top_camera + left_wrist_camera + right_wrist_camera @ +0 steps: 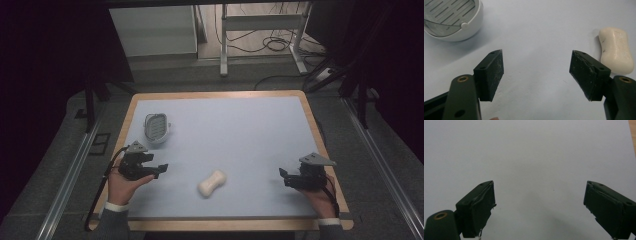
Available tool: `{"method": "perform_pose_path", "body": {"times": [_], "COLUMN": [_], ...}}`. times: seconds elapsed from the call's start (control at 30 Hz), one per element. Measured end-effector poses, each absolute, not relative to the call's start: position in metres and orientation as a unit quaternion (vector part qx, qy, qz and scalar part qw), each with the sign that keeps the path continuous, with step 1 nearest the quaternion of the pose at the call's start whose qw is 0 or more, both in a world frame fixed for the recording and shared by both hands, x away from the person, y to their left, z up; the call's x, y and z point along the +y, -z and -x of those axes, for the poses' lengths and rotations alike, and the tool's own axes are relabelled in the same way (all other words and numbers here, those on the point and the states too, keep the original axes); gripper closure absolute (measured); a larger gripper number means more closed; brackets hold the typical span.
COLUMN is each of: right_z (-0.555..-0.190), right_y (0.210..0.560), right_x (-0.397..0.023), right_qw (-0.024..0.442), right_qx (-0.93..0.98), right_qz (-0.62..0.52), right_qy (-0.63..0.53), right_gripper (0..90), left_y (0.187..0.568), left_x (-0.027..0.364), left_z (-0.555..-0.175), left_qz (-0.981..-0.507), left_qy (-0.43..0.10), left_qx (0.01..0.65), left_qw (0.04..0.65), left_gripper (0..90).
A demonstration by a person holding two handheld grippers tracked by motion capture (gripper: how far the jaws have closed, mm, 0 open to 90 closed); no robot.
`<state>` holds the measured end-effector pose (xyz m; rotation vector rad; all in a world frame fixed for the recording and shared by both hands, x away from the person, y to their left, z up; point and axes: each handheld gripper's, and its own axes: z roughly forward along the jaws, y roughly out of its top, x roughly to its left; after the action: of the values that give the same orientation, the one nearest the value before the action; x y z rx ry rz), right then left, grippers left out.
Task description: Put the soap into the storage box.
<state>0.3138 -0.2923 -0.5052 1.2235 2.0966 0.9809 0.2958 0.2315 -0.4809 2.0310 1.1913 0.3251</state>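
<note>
While both claws, left claw (161, 168) and right claw (283, 175), are being held wide and empty, the soap bar (212, 183) at lower centre risks being nudged away if approached off-centre.

Table (260, 130) bears soap (212, 183) and, seemingly, a dish (156, 128).

In the left gripper view, the white round plastic soap dish with a slatted grey insert (454, 18) is cut off by the top and left edges. The embossed lettering on the cream-coloured, waisted bar of soap (616, 50) is too faint to read. In the right gripper view, a sliver of light wooden table edge (632, 132) is cut off at the right.
</note>
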Motion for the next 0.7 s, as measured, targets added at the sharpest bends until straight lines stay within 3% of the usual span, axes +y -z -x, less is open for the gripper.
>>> {"method": "perform_pose_path", "body": {"times": [0.7], "right_z": [-0.312], "right_y": [0.504], "right_x": [-0.294], "right_qw": [0.267], "right_qx": [0.767], "right_qz": [-0.460], "right_qy": [-0.358], "right_gripper": [10.0], "left_y": [0.464], "left_x": [0.212], "left_z": [-0.295], "left_qz": [-0.807], "left_qy": [-0.118], "left_qx": [0.443], "left_qw": [0.372], "left_gripper": [25.7]}}
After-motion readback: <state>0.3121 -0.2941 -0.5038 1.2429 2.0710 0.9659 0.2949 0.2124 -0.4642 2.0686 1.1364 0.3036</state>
